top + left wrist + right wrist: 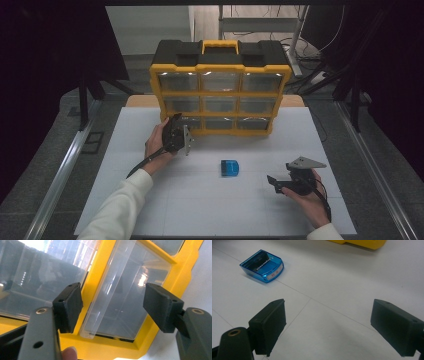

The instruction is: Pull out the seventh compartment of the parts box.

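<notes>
- Left gripper: held in the person's left hand at about 10 o'clock on the white tabletop, raised to the lower-left corner of the yellow-framed organiser cabinet with black top and clear plastic drawers.
- Left gripper view: left gripper released, jaws spread wide. Between them sits a clear plastic drawer, pulled partly out of the yellow frame. Neither pad touches it as far as can be seen. A fingertip shows at the bottom edge.
- Right gripper: held in the person's right hand at about 4 o'clock on the tabletop, low over the surface, jaws pointing toward 9 o'clock.
- Right gripper view: right gripper released, jaws wide apart, nothing between them but bare tabletop.
- Small blue translucent plastic box with a white label: lies flat near the tabletop centre, between the two grippers, well apart from both. In the right gripper view it sits at about 10 o'clock, beyond the jaws.
- Cabinet stands upright at the 12 o'clock edge of the tabletop, three rows of three drawers, yellow handle on top.
- White sleeve covers the left forearm.
</notes>
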`<action>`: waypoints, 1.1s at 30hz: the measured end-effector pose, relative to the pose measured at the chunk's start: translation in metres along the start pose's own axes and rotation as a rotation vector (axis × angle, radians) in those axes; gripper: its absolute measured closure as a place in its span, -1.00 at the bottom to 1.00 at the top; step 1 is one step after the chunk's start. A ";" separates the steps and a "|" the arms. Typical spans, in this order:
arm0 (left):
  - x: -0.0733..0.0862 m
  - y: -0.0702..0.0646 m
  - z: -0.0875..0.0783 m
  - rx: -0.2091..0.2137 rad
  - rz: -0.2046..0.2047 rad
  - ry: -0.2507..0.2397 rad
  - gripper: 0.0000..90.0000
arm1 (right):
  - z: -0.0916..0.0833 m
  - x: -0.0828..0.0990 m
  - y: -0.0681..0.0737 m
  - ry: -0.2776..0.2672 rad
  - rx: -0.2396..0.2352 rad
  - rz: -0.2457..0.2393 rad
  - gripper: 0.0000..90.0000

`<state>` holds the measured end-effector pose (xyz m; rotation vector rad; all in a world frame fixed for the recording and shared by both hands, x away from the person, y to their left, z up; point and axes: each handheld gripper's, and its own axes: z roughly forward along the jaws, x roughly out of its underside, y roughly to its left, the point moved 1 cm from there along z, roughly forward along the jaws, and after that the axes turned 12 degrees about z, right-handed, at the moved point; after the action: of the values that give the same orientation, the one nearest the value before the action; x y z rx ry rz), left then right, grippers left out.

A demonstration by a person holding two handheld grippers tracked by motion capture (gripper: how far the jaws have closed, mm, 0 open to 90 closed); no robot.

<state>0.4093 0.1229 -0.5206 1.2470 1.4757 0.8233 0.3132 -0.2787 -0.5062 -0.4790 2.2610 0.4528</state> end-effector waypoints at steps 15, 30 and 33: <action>-0.002 -0.004 0.002 -0.057 0.039 0.015 -0.05 | 0.000 0.000 0.000 0.000 0.004 0.000 -0.70; -0.002 -0.006 0.002 -0.067 0.065 0.028 0.08 | 0.000 0.000 0.000 -0.001 0.007 0.003 -0.70; -0.002 -0.006 0.002 -0.072 0.073 0.030 0.10 | 0.000 0.000 0.000 -0.001 0.008 0.003 -0.70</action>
<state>0.4097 0.1195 -0.5265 1.2450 1.4192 0.9395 0.3132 -0.2790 -0.5064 -0.4710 2.2620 0.4449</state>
